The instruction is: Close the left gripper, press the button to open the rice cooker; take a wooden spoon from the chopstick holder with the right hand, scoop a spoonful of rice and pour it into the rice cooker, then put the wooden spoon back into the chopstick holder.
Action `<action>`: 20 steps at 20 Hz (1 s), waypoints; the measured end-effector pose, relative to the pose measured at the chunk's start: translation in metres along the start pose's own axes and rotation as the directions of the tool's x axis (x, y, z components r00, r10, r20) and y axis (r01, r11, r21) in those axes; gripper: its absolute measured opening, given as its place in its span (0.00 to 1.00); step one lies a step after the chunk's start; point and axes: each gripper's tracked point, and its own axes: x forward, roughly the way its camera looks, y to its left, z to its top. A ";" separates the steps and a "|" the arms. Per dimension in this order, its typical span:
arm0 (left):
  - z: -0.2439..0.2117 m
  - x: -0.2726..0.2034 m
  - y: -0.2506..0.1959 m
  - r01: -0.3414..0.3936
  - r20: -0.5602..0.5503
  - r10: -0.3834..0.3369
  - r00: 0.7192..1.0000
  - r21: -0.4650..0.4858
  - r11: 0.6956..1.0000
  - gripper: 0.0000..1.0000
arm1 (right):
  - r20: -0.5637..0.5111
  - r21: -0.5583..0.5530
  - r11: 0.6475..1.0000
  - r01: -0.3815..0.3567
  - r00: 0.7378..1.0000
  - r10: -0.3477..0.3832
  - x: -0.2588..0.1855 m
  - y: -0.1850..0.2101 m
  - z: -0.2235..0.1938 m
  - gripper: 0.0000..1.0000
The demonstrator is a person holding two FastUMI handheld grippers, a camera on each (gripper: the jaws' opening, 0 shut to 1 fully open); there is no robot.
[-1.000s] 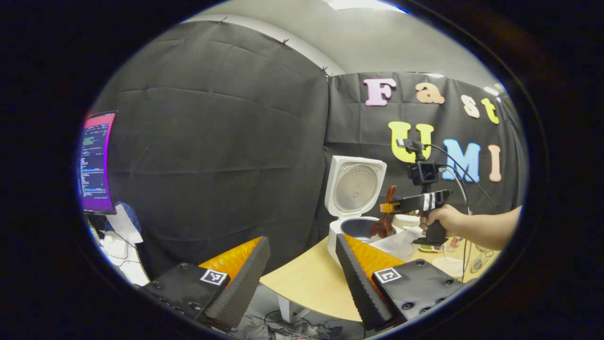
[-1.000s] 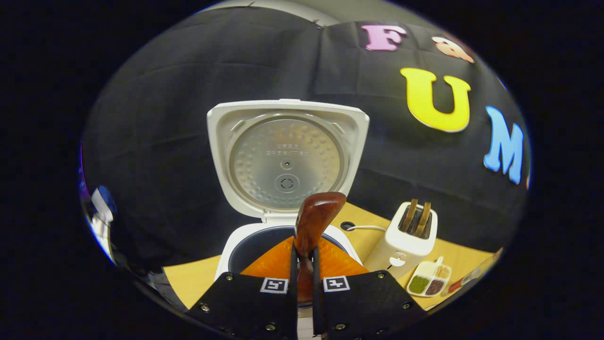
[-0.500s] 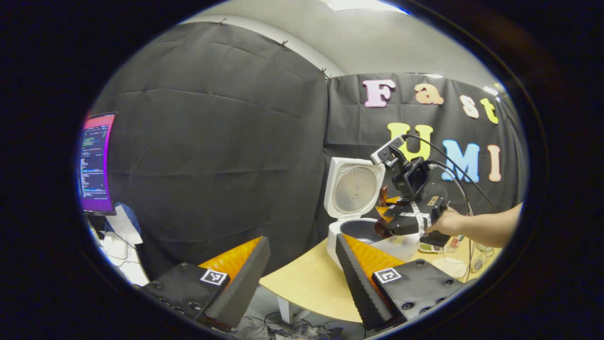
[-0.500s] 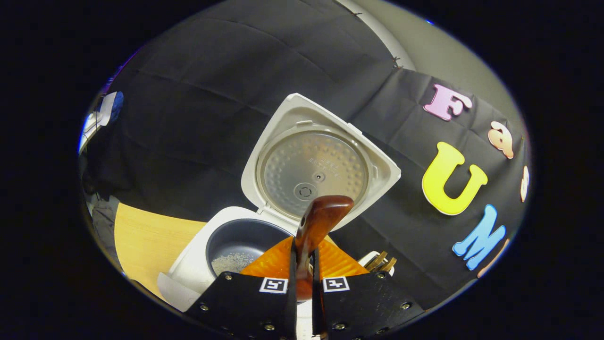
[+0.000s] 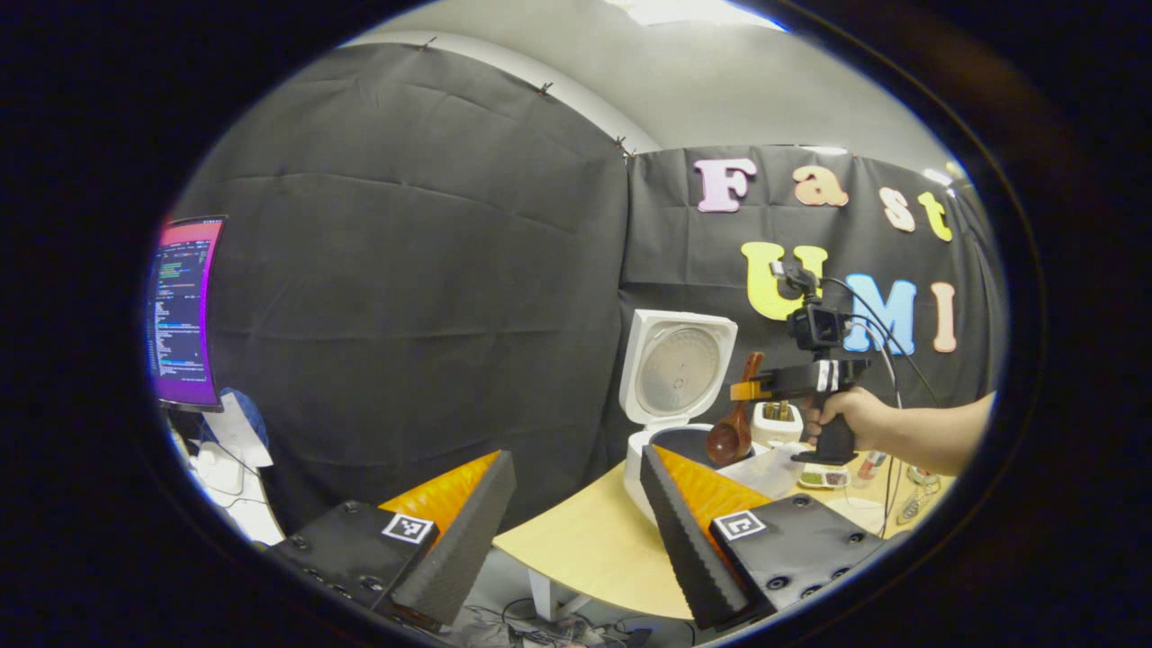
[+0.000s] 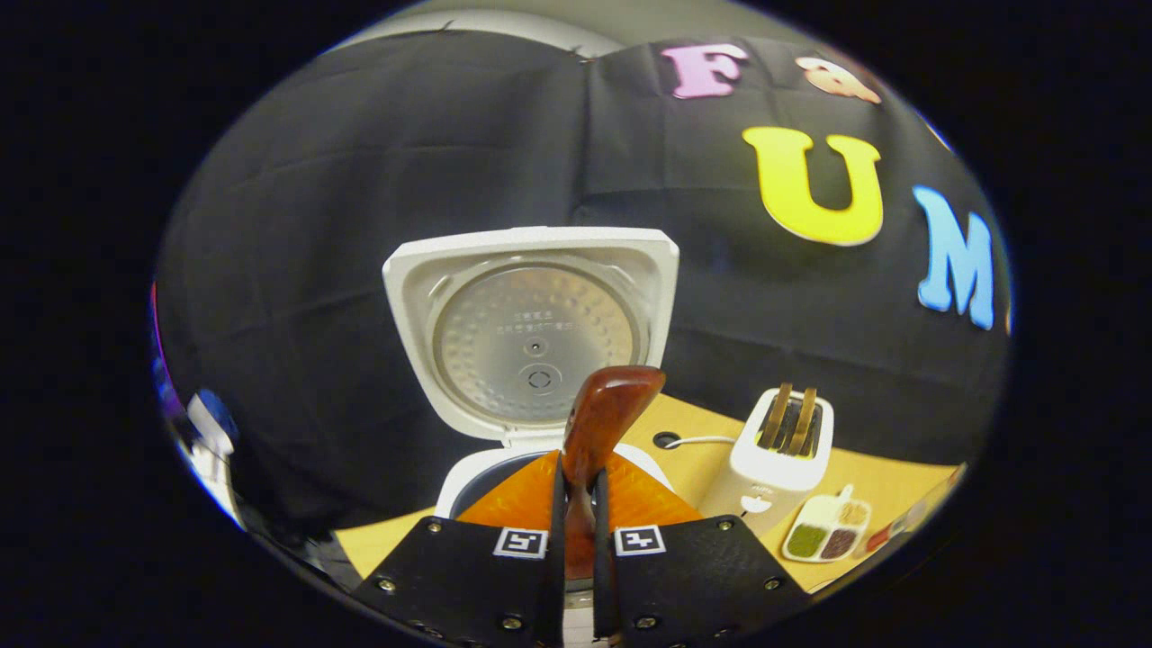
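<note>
The white rice cooker point(image 5: 670, 378) stands at the table's far left with its lid point(image 6: 531, 328) up. My right gripper point(image 6: 576, 468) is shut on the handle of a brown wooden spoon point(image 6: 610, 405), level in front of the cooker. In the left gripper view a hand holds that right gripper point(image 5: 745, 391) above the pot, and the wooden spoon point(image 5: 729, 436) hangs bowl down over the rim. The white chopstick holder point(image 6: 778, 450) with wooden utensils stands right of the cooker. My left gripper point(image 5: 576, 531) is open, back from the table's near edge, holding nothing.
A small divided dish point(image 6: 823, 533) of seasonings lies right of the chopstick holder. The wooden table point(image 5: 585, 540) has a curved front edge. A lit monitor point(image 5: 180, 310) stands far left, with cables on the floor below.
Half a second ago the right gripper was rolled over the pot with the spoon tipped. It has rolled back level and risen slightly. The left gripper has stayed in place.
</note>
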 end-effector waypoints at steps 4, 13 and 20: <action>0.009 0.000 -0.002 0.014 0.017 -0.014 1.000 0.010 1.000 0.97 | 0.035 0.381 0.923 -0.059 0.998 0.049 -0.011 -0.017 0.015 0.13; 0.049 0.045 -0.048 0.112 0.077 -0.115 0.990 0.036 0.993 0.96 | 0.143 0.548 0.836 0.026 0.982 -0.125 -0.103 -0.108 0.032 0.13; 0.066 0.060 -0.108 0.227 0.111 -0.231 0.967 0.046 0.973 0.97 | 0.194 0.547 0.823 0.152 0.934 -0.301 -0.189 -0.193 0.035 0.13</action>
